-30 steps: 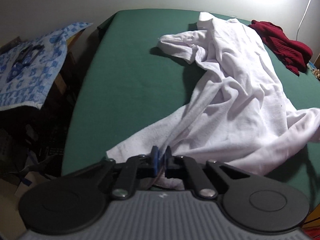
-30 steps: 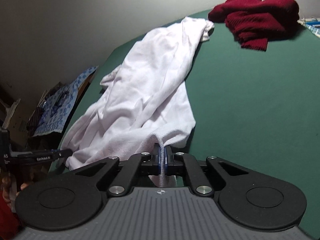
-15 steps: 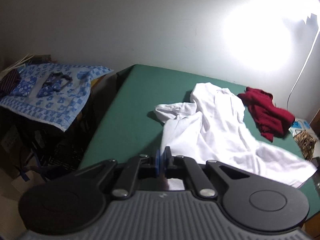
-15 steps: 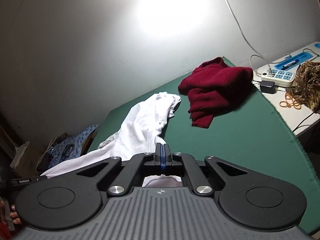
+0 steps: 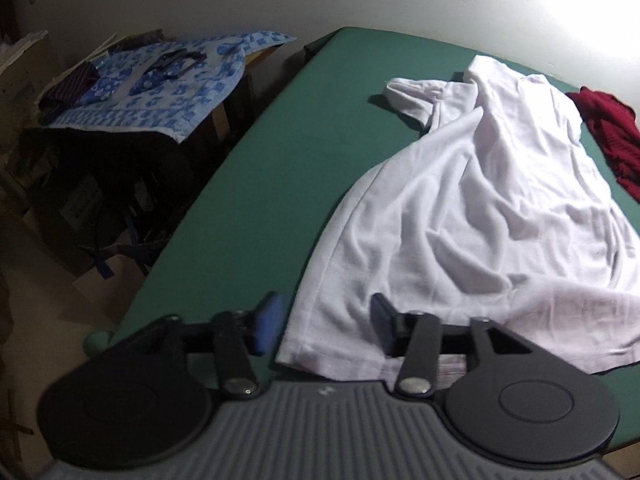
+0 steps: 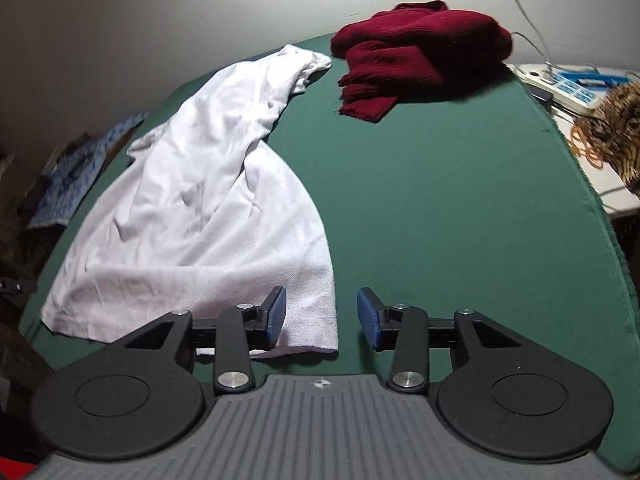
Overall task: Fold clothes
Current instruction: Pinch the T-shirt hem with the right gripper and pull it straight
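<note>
- Both grippers, clamped on the white shirt's hem half a second ago, have let go and now stand with fingers spread apart; the shirt has dropped from the air onto the green desk (image 6: 460, 208).
- White shirt (image 5: 480, 208) lies rumpled on the desk, hem toward 6 o'clock, collar end toward 12 o'clock.
- Left gripper (image 5: 326, 326) hovers over the shirt's hem corner; its right finger is above cloth, its left finger above bare desk.
- Right gripper (image 6: 322, 318) straddles the other hem corner, left finger over cloth, right finger over bare desk.
- Dark red garment (image 6: 416, 52) sits heaped at 1 o'clock, beside the shirt's collar end.
- Blue patterned cloth (image 5: 160, 84) covers a stack off the desk at 10 o'clock.
</note>
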A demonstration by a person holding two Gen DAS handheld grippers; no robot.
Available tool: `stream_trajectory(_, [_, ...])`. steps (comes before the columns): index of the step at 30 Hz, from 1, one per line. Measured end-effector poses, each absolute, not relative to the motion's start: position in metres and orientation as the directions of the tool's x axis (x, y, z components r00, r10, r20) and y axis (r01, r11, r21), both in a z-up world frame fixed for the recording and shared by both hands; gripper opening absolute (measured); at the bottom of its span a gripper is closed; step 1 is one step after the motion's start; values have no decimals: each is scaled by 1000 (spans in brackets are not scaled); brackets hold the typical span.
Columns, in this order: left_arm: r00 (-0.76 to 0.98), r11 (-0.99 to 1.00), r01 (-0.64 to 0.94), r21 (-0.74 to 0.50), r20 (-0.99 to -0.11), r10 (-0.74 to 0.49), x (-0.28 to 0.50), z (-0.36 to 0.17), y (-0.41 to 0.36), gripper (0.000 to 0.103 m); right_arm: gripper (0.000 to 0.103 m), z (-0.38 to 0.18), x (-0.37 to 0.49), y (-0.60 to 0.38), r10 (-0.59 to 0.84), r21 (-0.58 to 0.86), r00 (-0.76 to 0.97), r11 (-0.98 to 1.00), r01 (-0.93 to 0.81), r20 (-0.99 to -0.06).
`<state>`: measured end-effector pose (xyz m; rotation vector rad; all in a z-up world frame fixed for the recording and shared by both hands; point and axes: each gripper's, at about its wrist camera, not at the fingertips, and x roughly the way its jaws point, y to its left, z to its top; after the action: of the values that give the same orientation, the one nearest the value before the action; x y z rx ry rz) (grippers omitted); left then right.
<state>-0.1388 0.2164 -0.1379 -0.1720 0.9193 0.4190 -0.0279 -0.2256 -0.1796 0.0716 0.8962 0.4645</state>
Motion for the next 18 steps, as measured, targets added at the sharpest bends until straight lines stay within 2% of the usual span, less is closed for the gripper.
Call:
stream_trajectory(2, [524, 909, -411, 70, -798, 298, -135, -148, 215, 75, 54, -186, -25, -216, 379, 173, 544, 904, -392, -748])
stream_trajectory(5, [495, 909, -408, 83, -816, 297, -126, -162, 213, 75, 67, -190, -25, -209, 355, 102, 568, 898, -429, -742])
stream_trajectory(7, [499, 908, -417, 46, -823, 271, -123, -169, 213, 76, 79, -192, -31, -206, 366, 83, 571, 884, -460, -734])
stream_trajectory(11, [516, 912, -409, 19, -820, 249, -122, -170, 207, 74, 77, -197, -45, -200, 378, 50, 600, 870, -490, -705])
stream_trajectory(13, [525, 920, -392, 29, -814, 249, -124, -170, 201, 75, 64, -199, -49, -204, 388, 75, 628, 882, -465, -675])
stream_trajectory(14, [523, 926, -377, 22, -820, 233, -123, -172, 199, 82, 58, -199, -49, -206, 388, 89, 637, 889, -448, -666])
stream_trajectory(15, [521, 932, -362, 15, -826, 215, -122, -174, 198, 96, 43, -200, -50, -209, 387, 103, 647, 896, -432, -657])
stream_trajectory(16, [519, 938, -347, 7, -832, 198, -121, -177, 197, 103, 23, -200, -50, -211, 386, 116, 657, 902, -416, -648])
stream_trajectory(17, [527, 941, -339, 18, -824, 206, -122, -178, 194, 103, 13, -201, -50, -213, 385, 130, 666, 907, -399, -638])
stream_trajectory(18, [530, 941, -338, 17, -823, 205, -121, -179, 194, 103, 8, -201, -51, -215, 384, 145, 676, 912, -383, -629])
